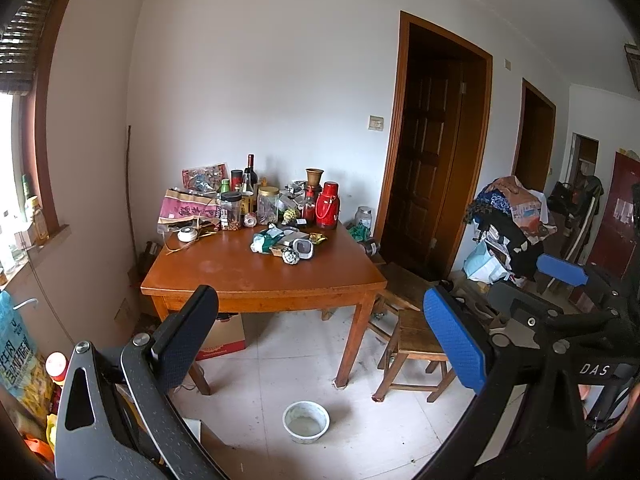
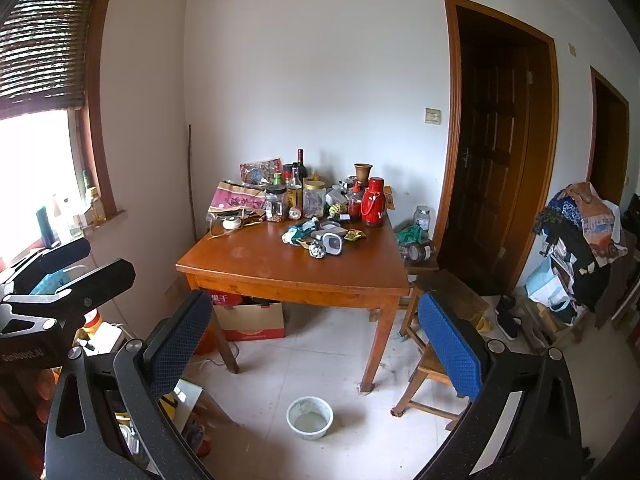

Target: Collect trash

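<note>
We face the wooden desk from well back; its far half is crowded with jars, bottles and a red thermos, and the likely trash, a crumpled green-and-white wrapper with a foil ball just in front of it, lies near the desk's middle, right beside keepers; we judge a hasty reach could topple glass or snatch a keeper; on the floor before the desk sits a white bowl, easy to kick; the left claw and right claw are both spread wide, holding and touching nothing.
</note>
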